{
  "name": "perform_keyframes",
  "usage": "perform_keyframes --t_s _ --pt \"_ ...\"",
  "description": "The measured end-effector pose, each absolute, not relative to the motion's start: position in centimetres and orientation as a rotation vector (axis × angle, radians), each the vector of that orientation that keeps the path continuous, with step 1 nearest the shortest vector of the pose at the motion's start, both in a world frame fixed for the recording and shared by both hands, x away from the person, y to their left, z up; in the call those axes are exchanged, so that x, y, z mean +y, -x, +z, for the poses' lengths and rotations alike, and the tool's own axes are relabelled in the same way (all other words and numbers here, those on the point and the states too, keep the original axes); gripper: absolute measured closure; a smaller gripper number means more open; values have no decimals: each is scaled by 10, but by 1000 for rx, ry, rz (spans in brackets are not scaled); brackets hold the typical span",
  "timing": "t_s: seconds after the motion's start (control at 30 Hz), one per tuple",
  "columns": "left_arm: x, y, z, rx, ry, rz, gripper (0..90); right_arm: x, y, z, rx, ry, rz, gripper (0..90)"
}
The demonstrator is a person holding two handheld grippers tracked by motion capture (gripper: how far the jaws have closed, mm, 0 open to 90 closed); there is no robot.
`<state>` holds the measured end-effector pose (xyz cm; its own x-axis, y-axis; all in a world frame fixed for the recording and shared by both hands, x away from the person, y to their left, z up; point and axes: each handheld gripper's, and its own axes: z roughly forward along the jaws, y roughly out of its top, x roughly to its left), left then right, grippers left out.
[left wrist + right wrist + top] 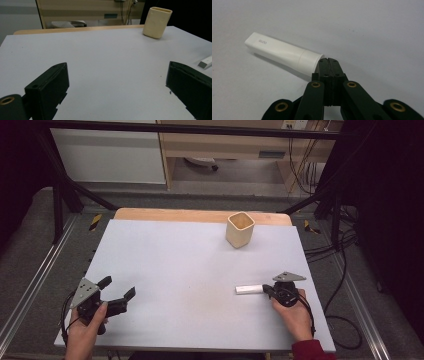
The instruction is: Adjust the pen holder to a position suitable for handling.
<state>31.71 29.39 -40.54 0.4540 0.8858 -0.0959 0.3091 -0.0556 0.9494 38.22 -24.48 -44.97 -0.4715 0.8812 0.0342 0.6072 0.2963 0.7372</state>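
Pale grey table (190, 280), white tube (248, 290) lying near its right edge, cream cup (240, 230) standing at the back

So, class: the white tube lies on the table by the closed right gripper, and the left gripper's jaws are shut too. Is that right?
Not quite. The left gripper has its jaws wide open, as the left gripper view shows. The white tube does lie on the table by the closed right gripper.

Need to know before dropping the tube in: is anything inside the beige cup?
The beige cup stands upright and open; the high view shows bare inner wall near the rim. Its bottom is hidden by the walls.
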Motion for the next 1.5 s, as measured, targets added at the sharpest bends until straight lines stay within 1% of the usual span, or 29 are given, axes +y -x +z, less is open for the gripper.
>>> perform_keyframes --t_s 0.53,0.83,1.2,1.5 --pt "293 -318 -406 1063 -1614 654 46 -237 -387 -451 2205 -1354 1012 900" --pt "293 -318 -407 1065 -1616 648 47 -197 -383 -446 2288 -1277 1019 900" --pt "292 -318 -407 1068 -1622 654 48 -168 -374 -444 2356 -1204 1037 900" --pt "293 -318 -407 1066 -1626 651 49 -134 -363 -445 2439 -1109 1030 900"
